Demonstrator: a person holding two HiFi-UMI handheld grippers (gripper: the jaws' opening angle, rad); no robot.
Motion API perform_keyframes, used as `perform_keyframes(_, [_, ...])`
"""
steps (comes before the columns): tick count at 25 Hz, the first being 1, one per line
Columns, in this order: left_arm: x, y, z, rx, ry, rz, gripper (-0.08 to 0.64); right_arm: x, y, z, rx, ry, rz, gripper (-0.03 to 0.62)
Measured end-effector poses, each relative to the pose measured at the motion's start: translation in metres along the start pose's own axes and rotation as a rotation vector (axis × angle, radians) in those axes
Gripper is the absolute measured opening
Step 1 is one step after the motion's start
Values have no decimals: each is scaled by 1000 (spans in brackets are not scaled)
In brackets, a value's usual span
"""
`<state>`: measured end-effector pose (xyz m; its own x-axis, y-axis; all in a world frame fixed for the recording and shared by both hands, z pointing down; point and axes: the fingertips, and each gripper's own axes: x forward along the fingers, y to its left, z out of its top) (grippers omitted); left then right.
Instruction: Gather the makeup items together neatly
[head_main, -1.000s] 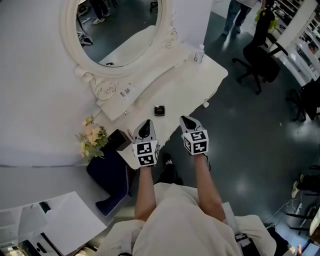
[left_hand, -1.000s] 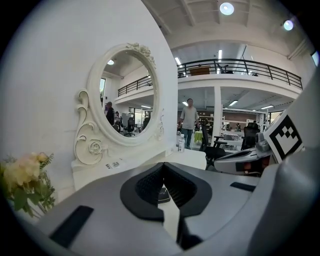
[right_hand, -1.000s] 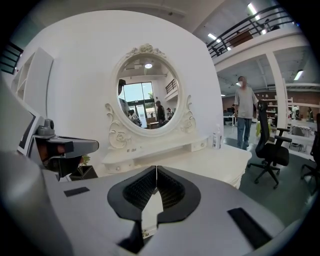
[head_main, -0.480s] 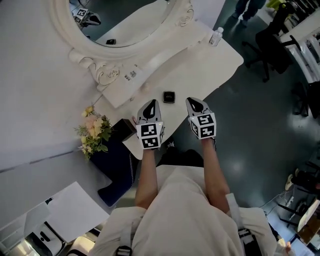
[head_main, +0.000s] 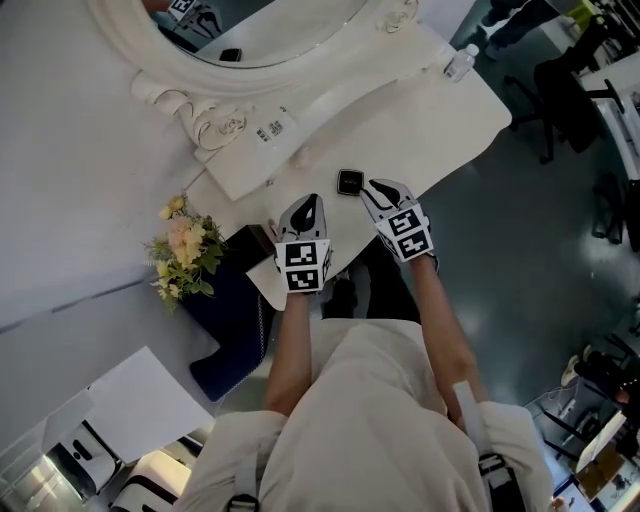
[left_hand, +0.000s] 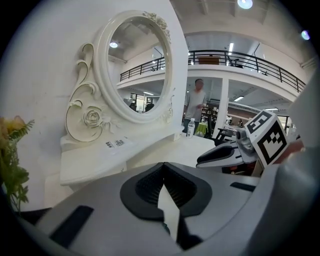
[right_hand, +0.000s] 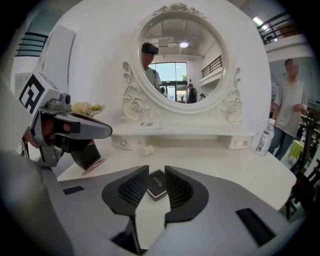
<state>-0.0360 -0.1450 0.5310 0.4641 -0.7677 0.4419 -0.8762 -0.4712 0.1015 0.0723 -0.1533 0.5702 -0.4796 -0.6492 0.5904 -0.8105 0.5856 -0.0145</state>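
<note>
A small black square compact (head_main: 349, 182) lies flat on the white vanity table (head_main: 430, 120). My right gripper (head_main: 372, 187) hovers just beside it. In the right gripper view the compact (right_hand: 156, 184) shows through the narrow gap of the right gripper (right_hand: 156, 169); its jaws have just been opening and the pads do not press on it. My left gripper (head_main: 310, 204) is shut and empty, over the table's near left part. A black box (right_hand: 87, 155) stands on edge at the table's left end, with a pink stick (right_hand: 95, 165) lying by it.
An ornate oval mirror (head_main: 215, 125) on a raised shelf backs the table. A clear bottle (head_main: 460, 62) stands at the far right corner. A small white puff (right_hand: 146, 148) lies by the shelf. Flowers (head_main: 185, 245) sit left of the table; a person stands behind.
Both grippers have come down and forward over the table toward the compact. The right jaws have parted from shut. The compact has stayed where it was.
</note>
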Motion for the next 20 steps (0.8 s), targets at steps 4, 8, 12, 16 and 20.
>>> perform_keyframes(4, [12,0,-13,-25,30,14,15,27,5,-12,-53,51,91,181])
perform_keyframes(8, [22,4,-20,-36,48,35,15,54,13,-22,-134,109,189,245])
perform_keyframes(12, [30,7,-24,-32,66,48,15,72,12,-26,-263,148,253,270])
perform_keyframes(16, [38,10,-26,-34,79,57,15,84,12,-32,-362,185,336,291])
perform_keyframes(20, [46,9,-27,-35,89,56,15,88,17,-35,-422,216,441,299])
